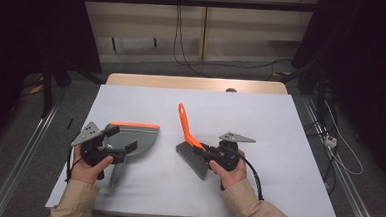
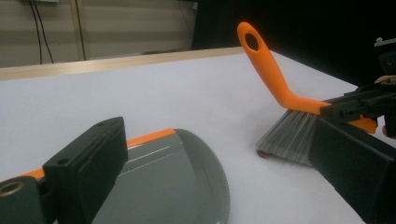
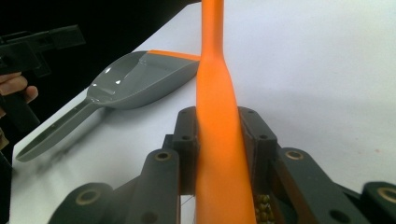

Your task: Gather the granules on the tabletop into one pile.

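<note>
The right tool (image 3: 219,140) pinched the orange brush (image 1: 191,146) handle; the left tool (image 1: 121,146), jaws spread, hovered over the empty grey dustpan (image 1: 139,136) at nine o'clock on the tabletop (image 1: 279,143).

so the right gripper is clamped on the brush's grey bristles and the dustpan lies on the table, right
Not quite. The right gripper is shut on the brush's orange handle, not the bristles; the right gripper view shows its fingers pressing the handle from both sides. The dustpan does lie on the table.
</note>
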### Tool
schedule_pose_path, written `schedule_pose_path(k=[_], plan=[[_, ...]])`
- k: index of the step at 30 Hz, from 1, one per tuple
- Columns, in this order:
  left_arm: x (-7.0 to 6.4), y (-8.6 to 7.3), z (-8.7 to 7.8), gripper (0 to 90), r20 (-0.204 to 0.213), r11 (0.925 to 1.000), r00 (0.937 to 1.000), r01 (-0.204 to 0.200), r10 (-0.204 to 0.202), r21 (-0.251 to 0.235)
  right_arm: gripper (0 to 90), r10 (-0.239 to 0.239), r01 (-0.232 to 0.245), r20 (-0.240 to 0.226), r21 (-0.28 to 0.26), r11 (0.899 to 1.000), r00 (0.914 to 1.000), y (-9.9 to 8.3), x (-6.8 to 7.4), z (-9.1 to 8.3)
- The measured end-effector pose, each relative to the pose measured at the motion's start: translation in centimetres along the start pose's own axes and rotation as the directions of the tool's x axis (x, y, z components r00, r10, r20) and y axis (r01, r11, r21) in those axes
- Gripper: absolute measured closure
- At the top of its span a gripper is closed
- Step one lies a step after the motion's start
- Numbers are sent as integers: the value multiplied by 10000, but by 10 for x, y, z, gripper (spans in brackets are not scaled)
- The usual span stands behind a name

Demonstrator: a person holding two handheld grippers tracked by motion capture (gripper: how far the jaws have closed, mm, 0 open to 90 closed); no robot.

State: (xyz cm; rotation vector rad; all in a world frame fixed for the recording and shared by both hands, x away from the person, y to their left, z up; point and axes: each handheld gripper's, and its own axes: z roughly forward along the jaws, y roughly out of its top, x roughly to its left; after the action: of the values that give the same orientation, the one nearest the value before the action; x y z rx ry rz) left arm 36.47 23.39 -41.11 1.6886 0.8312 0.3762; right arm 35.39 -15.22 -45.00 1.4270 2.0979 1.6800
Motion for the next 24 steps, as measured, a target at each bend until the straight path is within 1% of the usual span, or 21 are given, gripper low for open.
schedule_pose_path(k=[1, 2, 4, 6, 8, 9, 11, 13, 17, 18, 19, 20, 24], plan=[[0, 0, 0, 48, -6, 10000, 10000, -3, 3, 10, 714, 41, -41, -141, -13, 10000, 9999, 0, -1, 0], [0, 0, 0, 48, -14, 10000, 10000, -45, 45, 37, 714, 87, -88, -173, -35, 10000, 9998, 1, -1, -1], [0, 0, 1, 48, 1, 9999, 10000, -87, 87, 52, 714, 309, -311, -395, -63, 9995, 9987, 2, 0, 0], [0, 0, 1, 48, -12, 10000, 10000, -59, 59, 38, 714, 274, -282, -475, -147, 9995, 9985, 5, 1, 3], [0, 0, 0, 48, -16, 10000, 10000, -41, 41, 2, 715, 435, -455, -666, -281, 9986, 9968, 11, 3, 7], [1, 0, 0, 48, -35, 10000, 10000, -26, 26, -15, 715, 428, -452, -719, -326, 9984, 9965, 14, 5, 10], [2, 0, 0, 48, -34, 10000, 10000, -17, 17, 16, 714, 183, -212, -704, -399, 9990, 9974, 20, 9, 17], [2, 0, 0, 48, -61, 10000, 10000, -12, 12, 35, 714, 242, -279, -845, -435, 9987, 9961, 25, 11, 22], [3, 0, 0, 48, -27, 10000, 10000, -15, 15, 32, 714, 263, -299, -647, -559, 9980, 9976, 38, 11, 32], [3, 0, 0, 48, -33, 10000, 10000, 7, -7, 28, 714, 316, -348, -667, -478, 9982, 9973, 39, 11, 34], [3, -1, 0, 48, -36, 10000, 10000, 5, -5, 42, 714, 381, -404, -582, -377, 9985, 9976, 40, 10, 37], [4, -1, 0, 48, -36, 10000, 10000, -2, 3, 57, 714, 316, -330, -518, -270, 9991, 9982, 41, 10, 40], [4, -1, 1, 48, -52, 10000, 10000, 33, -33, 67, 714, 424, -411, -489, 273, 9988, 9979, 36, 11, 54]])
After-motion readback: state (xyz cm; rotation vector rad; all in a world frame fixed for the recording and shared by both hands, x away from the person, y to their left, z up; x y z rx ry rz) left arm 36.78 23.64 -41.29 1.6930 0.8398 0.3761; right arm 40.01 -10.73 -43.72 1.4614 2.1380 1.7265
